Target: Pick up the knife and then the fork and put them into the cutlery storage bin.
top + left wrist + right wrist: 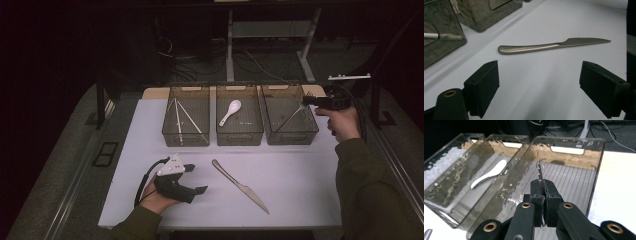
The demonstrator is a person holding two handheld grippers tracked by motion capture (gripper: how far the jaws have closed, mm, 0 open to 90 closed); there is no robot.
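A steel table knife (240, 186) (544, 46) lies flat on the white table, blade toward the near edge. My left gripper (197, 179) (539, 67) rests low just left of it, open, jaws wide with nothing between them. Over the right-hand clear bin (292, 140) (596, 170), my right gripper (306, 101) (543, 185) is shut on a thin metal utensil (292, 114) (539, 170). The utensil slants down into that bin and shows edge-on, so I cannot tell what kind it is.
Three clear bins stand in a row at the back. The left bin (186, 142) holds chopsticks (182, 117). In the middle bin (240, 140) lies a white spoon (230, 112) (490, 173). Table legs and cables lie beyond the far edge.
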